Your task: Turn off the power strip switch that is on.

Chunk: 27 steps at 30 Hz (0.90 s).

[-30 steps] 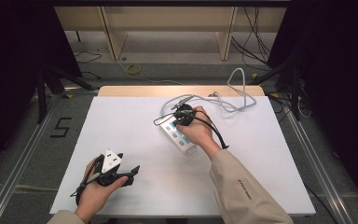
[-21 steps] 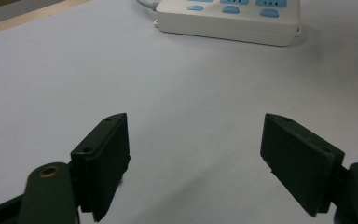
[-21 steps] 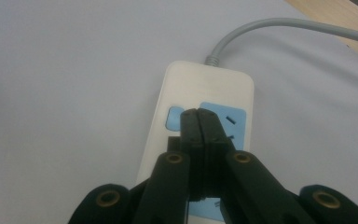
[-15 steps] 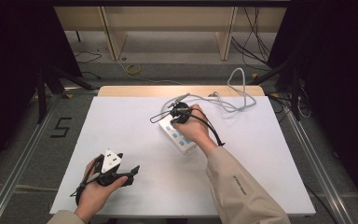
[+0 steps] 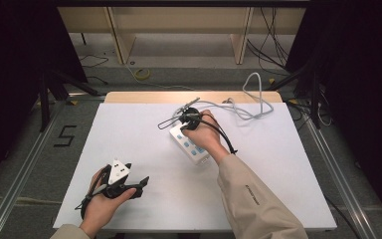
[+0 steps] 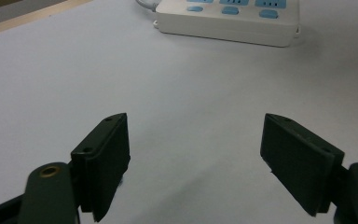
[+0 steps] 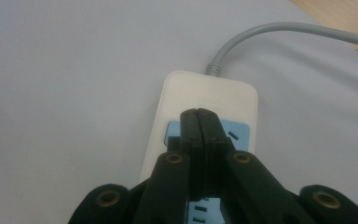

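Right gripper view shows my right hand-held gripper (image 7: 199, 116) with its jaws pressed together, empty, tips poised over the blue socket panel at the cord end of the white power strip (image 7: 209, 95). That strip lies mid-desk (image 5: 129, 134), its grey cable (image 5: 251, 107) trailing toward the far edge. My left hand-held gripper (image 6: 196, 154) rests spread wide near the front edge, well apart from the strip. I judge I'm about to press a switch there; next, a steady downward push.

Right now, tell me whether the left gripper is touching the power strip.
Apart. In the left gripper view, bare white table lies between the open jaws of the left gripper and the power strip farther ahead.
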Tool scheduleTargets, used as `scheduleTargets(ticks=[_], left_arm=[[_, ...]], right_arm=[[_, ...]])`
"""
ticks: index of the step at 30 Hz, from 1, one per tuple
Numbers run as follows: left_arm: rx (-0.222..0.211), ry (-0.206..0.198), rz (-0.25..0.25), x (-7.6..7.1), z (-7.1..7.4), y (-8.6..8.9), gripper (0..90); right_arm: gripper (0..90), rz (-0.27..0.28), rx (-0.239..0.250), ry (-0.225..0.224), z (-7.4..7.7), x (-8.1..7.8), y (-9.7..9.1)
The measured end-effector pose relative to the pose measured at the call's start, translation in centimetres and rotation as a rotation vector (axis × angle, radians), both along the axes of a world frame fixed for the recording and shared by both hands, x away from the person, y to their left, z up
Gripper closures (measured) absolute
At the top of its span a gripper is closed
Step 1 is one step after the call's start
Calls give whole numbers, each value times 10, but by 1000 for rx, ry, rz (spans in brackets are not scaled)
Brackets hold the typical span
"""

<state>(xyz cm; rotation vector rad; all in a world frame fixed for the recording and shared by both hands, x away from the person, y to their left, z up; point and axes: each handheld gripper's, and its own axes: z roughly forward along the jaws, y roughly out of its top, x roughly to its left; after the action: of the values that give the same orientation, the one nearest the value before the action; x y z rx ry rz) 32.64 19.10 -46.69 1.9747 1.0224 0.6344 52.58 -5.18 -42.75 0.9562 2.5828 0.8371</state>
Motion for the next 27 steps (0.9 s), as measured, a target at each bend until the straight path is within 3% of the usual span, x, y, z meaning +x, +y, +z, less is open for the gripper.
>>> scheduleTargets(ticks=[27], left_arm=[[2, -1, -4, 0, 0, 0, 238]], right_arm=[[900, 1, -36, 46, -2, 10, 12]])
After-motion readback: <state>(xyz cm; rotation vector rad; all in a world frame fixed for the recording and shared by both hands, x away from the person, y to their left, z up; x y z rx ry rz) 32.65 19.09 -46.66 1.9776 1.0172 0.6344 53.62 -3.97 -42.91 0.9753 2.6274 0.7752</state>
